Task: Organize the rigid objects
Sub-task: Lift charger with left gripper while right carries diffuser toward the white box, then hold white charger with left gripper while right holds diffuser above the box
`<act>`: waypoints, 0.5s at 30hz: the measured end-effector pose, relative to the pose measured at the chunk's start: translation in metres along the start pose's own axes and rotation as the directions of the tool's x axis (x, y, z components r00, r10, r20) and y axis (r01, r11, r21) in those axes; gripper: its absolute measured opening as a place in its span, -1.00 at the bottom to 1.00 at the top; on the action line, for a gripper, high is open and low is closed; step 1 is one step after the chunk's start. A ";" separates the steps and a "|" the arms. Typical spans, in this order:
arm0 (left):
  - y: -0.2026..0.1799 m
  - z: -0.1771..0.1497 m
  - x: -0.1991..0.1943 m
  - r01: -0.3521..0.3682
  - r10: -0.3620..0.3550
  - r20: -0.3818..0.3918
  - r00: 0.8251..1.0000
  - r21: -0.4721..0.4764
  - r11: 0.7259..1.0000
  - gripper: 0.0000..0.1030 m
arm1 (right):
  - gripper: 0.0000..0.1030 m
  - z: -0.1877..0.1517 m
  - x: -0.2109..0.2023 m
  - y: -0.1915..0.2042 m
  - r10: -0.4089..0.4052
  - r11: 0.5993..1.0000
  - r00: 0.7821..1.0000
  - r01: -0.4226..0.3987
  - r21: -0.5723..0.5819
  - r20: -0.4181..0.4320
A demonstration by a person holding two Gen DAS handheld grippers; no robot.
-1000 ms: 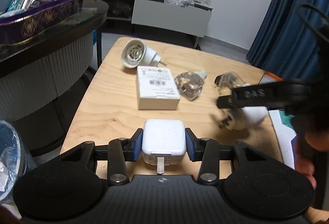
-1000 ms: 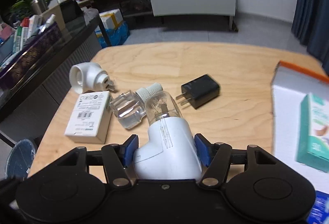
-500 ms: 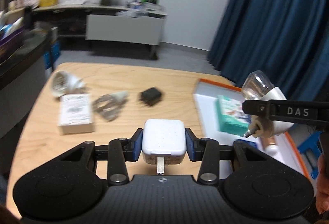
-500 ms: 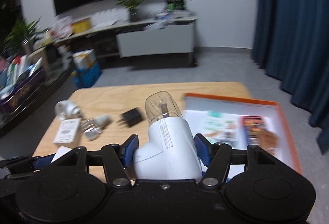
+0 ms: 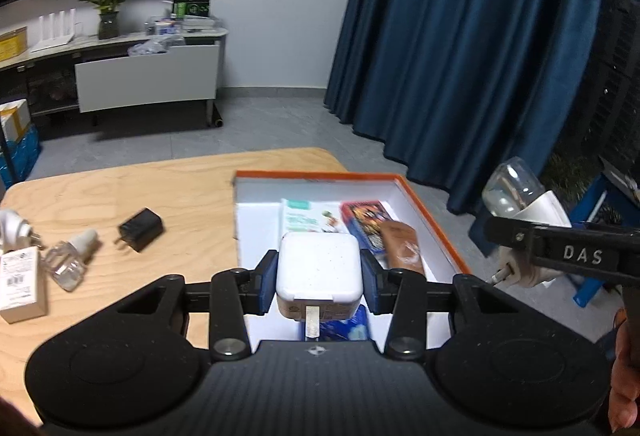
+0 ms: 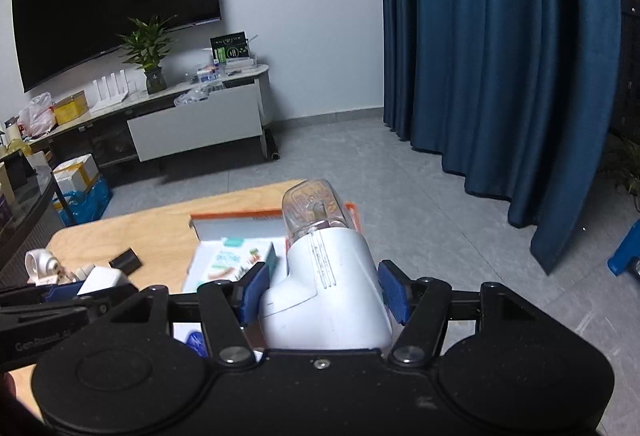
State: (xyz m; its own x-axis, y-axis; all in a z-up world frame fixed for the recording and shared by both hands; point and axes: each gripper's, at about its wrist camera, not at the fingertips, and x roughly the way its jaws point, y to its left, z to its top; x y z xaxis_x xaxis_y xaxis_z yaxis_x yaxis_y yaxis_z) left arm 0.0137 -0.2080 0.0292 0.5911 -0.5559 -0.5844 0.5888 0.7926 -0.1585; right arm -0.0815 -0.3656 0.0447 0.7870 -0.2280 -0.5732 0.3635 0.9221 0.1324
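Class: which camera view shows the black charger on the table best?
The left wrist view: the black charger lies unobstructed on the wooden table, prongs visible. In the right wrist view it is a small, distant dark shape, no prongs discernible.

On the pale wooden table (image 5: 168, 191), the orange-rimmed white cardboard box (image 5: 436, 228) lies at three o'clock, at the table's right end. Inside it, a teal-and-white carton (image 5: 302, 222) lies at nine o'clock, a red printed packet (image 5: 366, 218) beside it toward three, and a brown wrapped tube (image 5: 402, 248) just right of that. West of the box on the bare table lies a black plug-in charger (image 5: 140, 229); farther toward nine o'clock come a clear small bottle with a white cap (image 5: 72, 258), a white labelled rectangular box (image 5: 20, 282), and a white round plug-in device (image 5: 12, 230) behind it at eleven.
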 end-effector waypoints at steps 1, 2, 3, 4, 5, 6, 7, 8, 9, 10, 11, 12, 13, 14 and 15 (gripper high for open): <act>-0.002 -0.001 0.002 -0.001 0.001 -0.005 1.000 0.002 1.000 -0.17 | 0.40 -0.003 0.000 -0.001 0.001 1.000 1.000 -0.001 0.000 -0.004; -0.005 -0.002 0.003 -0.004 0.004 -0.011 1.000 0.004 1.000 -0.17 | 0.40 -0.006 0.000 -0.001 0.000 1.000 1.000 0.000 -0.001 -0.009; -0.007 -0.003 0.004 -0.005 0.005 -0.014 1.000 0.008 1.000 -0.17 | 0.40 -0.009 0.000 -0.001 0.001 1.000 1.000 -0.001 -0.003 -0.011; -0.009 -0.004 0.004 -0.008 0.009 -0.015 1.000 0.014 1.000 -0.17 | 0.40 -0.011 -0.001 -0.001 0.003 1.000 1.000 -0.003 -0.004 -0.014; -0.010 -0.006 0.004 -0.012 0.012 -0.017 1.000 0.022 1.000 -0.17 | 0.40 -0.013 -0.001 -0.001 0.007 1.000 1.000 -0.007 -0.003 -0.018; -0.011 -0.006 0.004 -0.013 0.014 -0.020 1.000 0.025 1.000 -0.17 | 0.40 -0.015 0.000 -0.001 0.010 1.000 1.000 -0.010 0.000 -0.024; -0.012 -0.007 0.004 -0.013 0.014 -0.024 1.000 0.024 1.000 -0.17 | 0.40 -0.017 0.000 -0.001 0.013 1.000 1.000 -0.013 0.002 -0.027; -0.013 -0.007 0.004 -0.016 0.017 -0.027 1.000 0.025 1.000 -0.17 | 0.40 -0.019 0.000 0.000 0.015 1.000 0.999 -0.015 0.003 -0.032; -0.013 -0.007 0.004 -0.022 0.023 -0.028 0.999 0.027 0.999 -0.17 | 0.40 -0.019 0.002 0.000 0.019 1.000 0.999 -0.019 0.004 -0.036; -0.014 -0.007 0.003 -0.027 0.028 -0.029 0.999 0.029 0.999 -0.17 | 0.40 -0.020 0.002 0.001 0.023 1.000 0.999 -0.022 0.003 -0.037; -0.013 -0.007 0.003 -0.030 0.030 -0.030 0.999 0.027 0.999 -0.17 | 0.40 -0.020 0.002 0.002 0.024 1.000 0.999 -0.024 0.000 -0.038; -0.013 -0.007 0.002 -0.033 0.034 -0.029 0.999 0.024 0.999 -0.17 | 0.40 -0.020 0.002 0.003 0.025 1.000 0.999 -0.025 -0.004 -0.038; -0.013 -0.007 0.001 -0.039 0.039 -0.028 0.999 0.022 0.999 -0.17 | 0.40 -0.020 0.002 0.004 0.026 1.000 0.999 -0.027 -0.006 -0.037; -0.013 -0.006 0.001 -0.044 0.044 -0.026 0.999 0.021 0.999 -0.17 | 0.40 -0.019 0.002 0.005 0.028 1.000 0.999 -0.029 -0.005 -0.036; -0.012 -0.006 0.000 -0.045 0.046 -0.024 0.999 0.019 0.999 -0.17 | 0.40 -0.018 0.002 0.006 0.030 1.000 0.999 -0.030 -0.005 -0.034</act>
State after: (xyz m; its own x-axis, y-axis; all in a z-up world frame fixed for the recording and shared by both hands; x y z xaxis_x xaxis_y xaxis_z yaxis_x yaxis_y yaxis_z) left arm 0.0039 -0.2162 0.0264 0.6037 -0.5128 -0.6103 0.5715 0.8122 -0.1171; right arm -0.0870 -0.3549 0.0299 0.7803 -0.1891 -0.5962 0.3371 0.9301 0.1461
